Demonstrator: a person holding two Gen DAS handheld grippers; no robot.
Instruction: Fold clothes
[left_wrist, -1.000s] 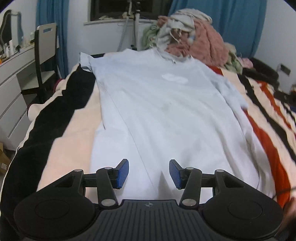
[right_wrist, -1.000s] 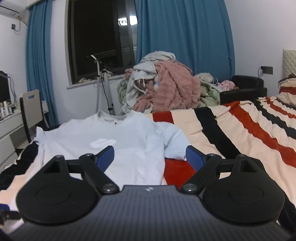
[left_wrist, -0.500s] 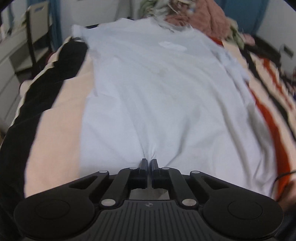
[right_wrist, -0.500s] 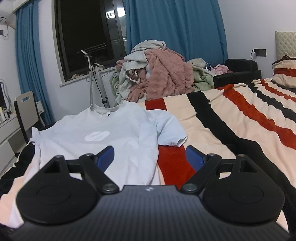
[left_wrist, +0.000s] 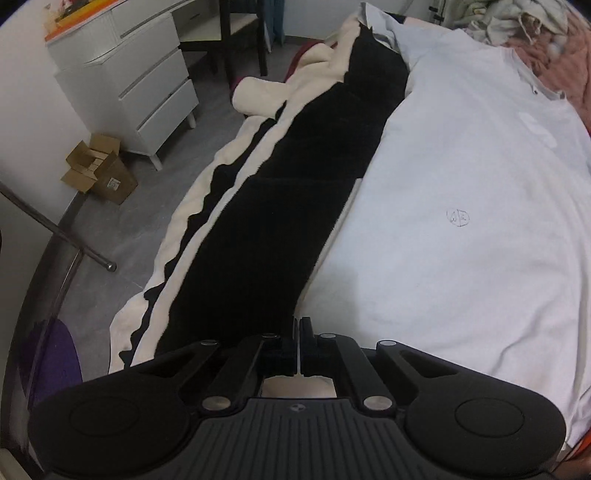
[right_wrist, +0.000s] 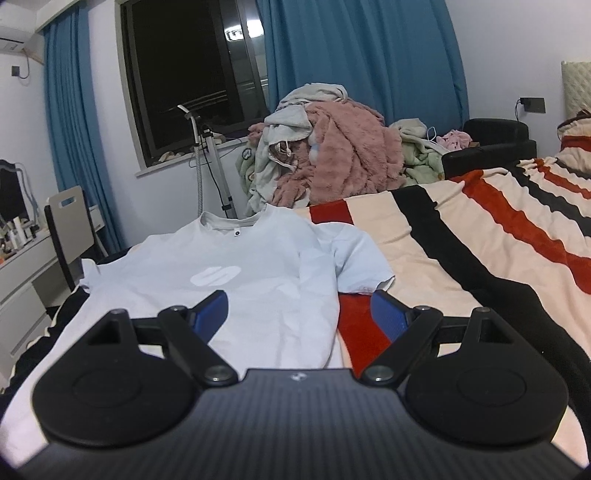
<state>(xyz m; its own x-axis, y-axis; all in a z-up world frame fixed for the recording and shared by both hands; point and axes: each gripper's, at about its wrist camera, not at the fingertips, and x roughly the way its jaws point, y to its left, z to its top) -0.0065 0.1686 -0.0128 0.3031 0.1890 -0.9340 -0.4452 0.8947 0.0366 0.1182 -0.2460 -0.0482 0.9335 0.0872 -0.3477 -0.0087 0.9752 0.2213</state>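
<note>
T-shirt (left_wrist: 461, 229), pale blue/white, lies flat face-up on the bed, collar twd the far end by the clothes pile, hem twd the near edge. White logo on chest, small round mark mid-body. In right wrist view the t-shirt (right_wrist: 229, 291) shows collar w/ small dark tag, one short sleeve spread out onto the red stripe of the blanket (right_wrist: 480, 251); other sleeve reaches the bed's left edge near the chair.

Left gripper (left_wrist: 297, 325): jaws clenched together, tips sit right at the shirt's left side edge near the hem corner, where shirt meets the black stripe of the blanket (left_wrist: 280, 192). Looks pinched on the fabric edge, but the cloth betw the pads is hidden by the fingers, so can't confirm 100%.

Right gripper (right_wrist: 299, 314): jaws spread wide, blue pads (right_wrist: 210, 310) visible, holding nothing. Hovers over the shirt's lower right part, one finger above the shirt, other above the red stripe just beside it.

Around: striped blanket (cream/black/red) covers the bed. Clothes pile (right_wrist: 332, 162) w/ pink fluffy item at the far end. Blue curtains (right_wrist: 362, 62), dark window (right_wrist: 188, 74), stand (right_wrist: 210, 162) behind the bed. Left of bed: white drawer unit (left_wrist: 136, 81), chair (right_wrist: 70, 218), open cardboard box (left_wrist: 99, 170) on grey floor.
</note>
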